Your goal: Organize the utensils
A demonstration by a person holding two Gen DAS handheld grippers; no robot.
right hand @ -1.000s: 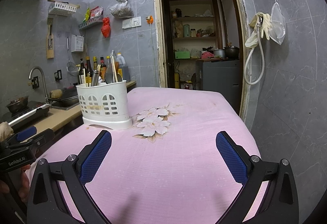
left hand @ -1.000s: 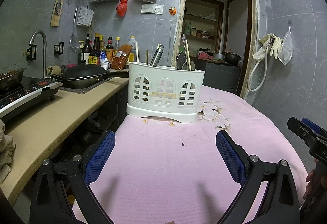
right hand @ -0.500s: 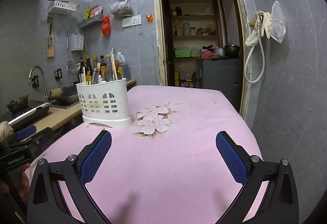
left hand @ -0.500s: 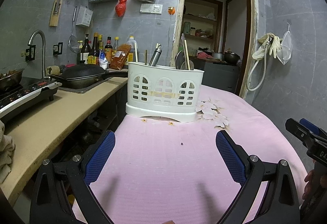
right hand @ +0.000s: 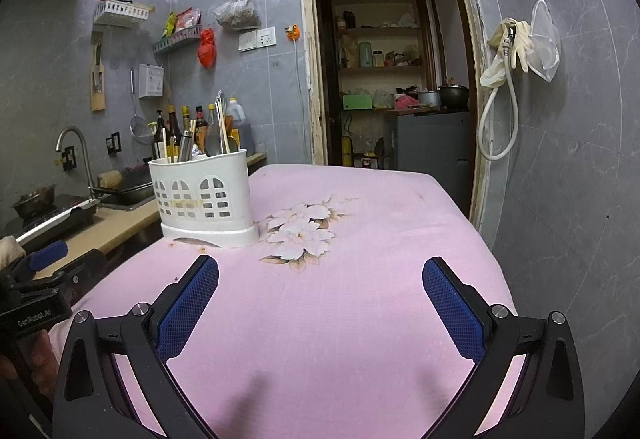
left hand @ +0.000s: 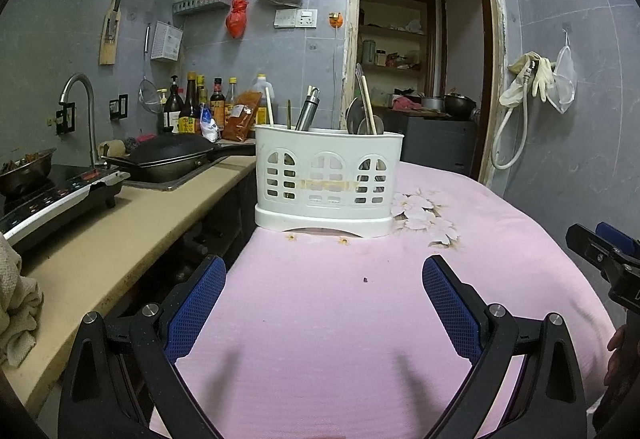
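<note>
1. The left tongs (left hand: 324,279) are hovering over the pink cloth (left hand: 320,319) of the worktop with their blue pads spread wide apart, released and gripping nothing.
2. The right tongs (right hand: 320,281) are hanging over the same cloth to the right, likewise spread wide and empty.
3. The white utensil caddy (left hand: 328,181) is standing upright on the far left part of the cloth, straight ahead of the left tongs and well apart from them; in the right wrist view the caddy (right hand: 202,195) is sitting ahead and to the left.
4. Utensils are standing in the caddy: chopsticks (left hand: 269,111) and a metal handle (left hand: 308,114) toward its left side, and spoons (left hand: 362,117) with another pale stick toward its right.
5. A printed flower pattern (right hand: 302,231) is lying on the cloth just beside the caddy's right base.
6. A few small crumbs (left hand: 316,238) are sitting on the cloth in front of the caddy's base.
7. To the left, a beige counter (left hand: 104,243) is carrying a black wok (left hand: 168,159), an induction cooker (left hand: 60,199) and a row of sauce bottles (left hand: 200,107) against the tiled wall.
8. An open doorway (right hand: 392,79) is showing behind the worktop, with shelves beyond it.
9. In each wrist view the other device is showing at the frame edge, held by a person's hand (left hand: 620,355).
</note>
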